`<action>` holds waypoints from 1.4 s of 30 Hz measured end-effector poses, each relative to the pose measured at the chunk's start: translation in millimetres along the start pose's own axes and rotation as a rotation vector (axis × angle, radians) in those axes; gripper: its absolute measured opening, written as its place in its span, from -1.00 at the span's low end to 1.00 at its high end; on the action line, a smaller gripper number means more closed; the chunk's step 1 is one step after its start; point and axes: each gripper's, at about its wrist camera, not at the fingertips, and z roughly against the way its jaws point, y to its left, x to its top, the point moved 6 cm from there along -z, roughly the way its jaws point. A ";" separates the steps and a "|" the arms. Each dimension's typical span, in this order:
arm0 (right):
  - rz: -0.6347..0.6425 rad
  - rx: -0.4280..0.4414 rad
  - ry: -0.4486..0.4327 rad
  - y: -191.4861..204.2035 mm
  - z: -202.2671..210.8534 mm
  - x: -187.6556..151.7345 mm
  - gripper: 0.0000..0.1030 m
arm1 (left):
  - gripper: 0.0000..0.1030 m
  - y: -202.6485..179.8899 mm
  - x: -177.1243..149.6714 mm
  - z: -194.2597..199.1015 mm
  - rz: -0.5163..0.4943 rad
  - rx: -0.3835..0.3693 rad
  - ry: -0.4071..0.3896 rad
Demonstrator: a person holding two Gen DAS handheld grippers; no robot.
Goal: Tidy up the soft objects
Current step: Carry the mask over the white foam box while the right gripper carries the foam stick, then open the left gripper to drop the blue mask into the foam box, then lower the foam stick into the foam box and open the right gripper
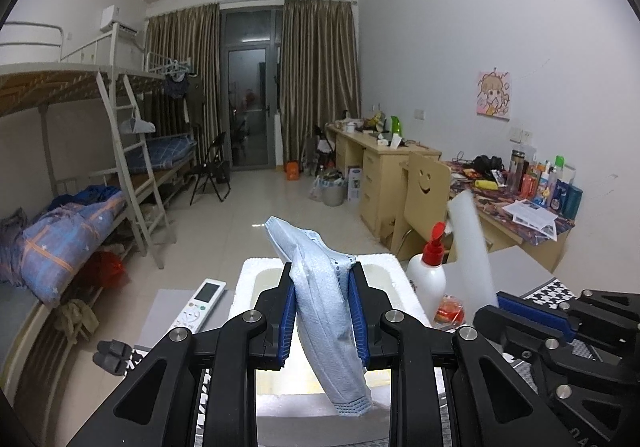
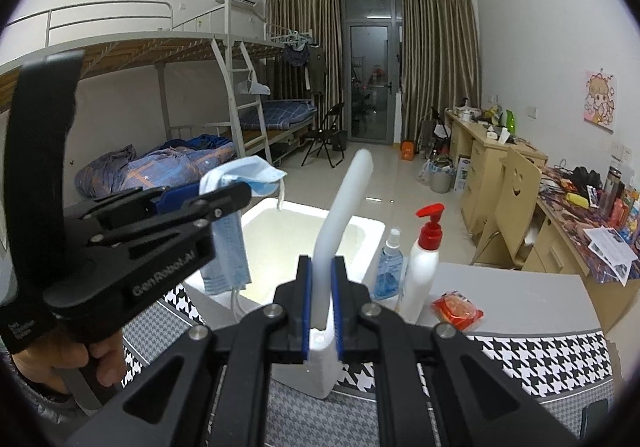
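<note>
L gripper (image 1: pixel 322 311): blue pads clamped on pale blue face mask (image 1: pixel 320 287), held tilted above white foam box (image 1: pixel 256 271). R gripper (image 2: pixel 321 307): pads pinched on white foam strip (image 2: pixel 340 231), upright w/ top curving away, over box's near wall. Hand (image 2: pixel 60 359) on L grip handle. On table (image 2: pixel 520 295) just R of box: white pump bottle (image 2: pixel 424 267), blue spray bottle (image 2: pixel 386 267), red packet (image 2: pixel 456 309). L of box: remote (image 1: pixel 198 305). Far: bunk beds (image 2: pixel 200 95), curtains (image 2: pixel 436 59).
</note>
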 end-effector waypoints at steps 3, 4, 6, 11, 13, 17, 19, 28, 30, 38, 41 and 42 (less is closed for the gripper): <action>0.002 -0.004 0.006 0.2 -3.6 0.7 -0.77 | -0.49 1.5 -2.4 -6.7 0.005 -0.001 0.020; 0.005 -0.004 0.008 0.8 -4.5 0.9 -0.77 | -0.49 1.7 -3.0 -9.4 0.005 -0.002 0.026; 0.006 -0.007 0.012 1.4 -7.0 0.8 -0.77 | -0.49 4.4 -4.4 -13.6 0.008 0.001 0.037; 0.006 -0.012 0.025 1.4 -13.6 1.0 -0.77 | -0.48 6.2 -8.0 -26.8 0.002 0.018 0.064; 0.006 -0.015 0.032 0.7 -16.8 -0.2 -0.77 | -0.46 7.6 -9.7 -32.7 0.005 0.023 0.079; 0.003 -0.022 0.047 -1.5 -22.9 -1.0 -0.77 | -0.02 8.3 -13.9 -42.4 -0.001 0.031 0.110; 0.002 -0.026 0.051 -2.7 -24.3 -0.9 -0.77 | 0.34 10.7 -16.1 -45.4 0.000 0.040 0.120; 0.006 -0.037 0.060 -2.2 -27.7 0.0 -0.77 | 0.91 19.6 -14.2 -36.5 0.001 0.080 0.090; 0.008 -0.036 0.060 -1.2 -27.7 0.1 -0.77 | 0.93 22.2 -12.7 -34.0 0.006 0.086 0.083; 0.020 -0.030 0.066 3.5 -31.3 2.4 -0.77 | 0.98 34.1 -11.8 -26.5 0.010 0.122 0.071; 0.024 -0.025 0.069 5.5 -34.2 3.3 -0.77 | 0.98 41.6 -13.3 -23.3 0.018 0.136 0.070; 0.027 -0.023 0.071 6.8 -35.3 3.6 -0.77 | 0.98 44.8 -13.1 -21.3 0.024 0.142 0.064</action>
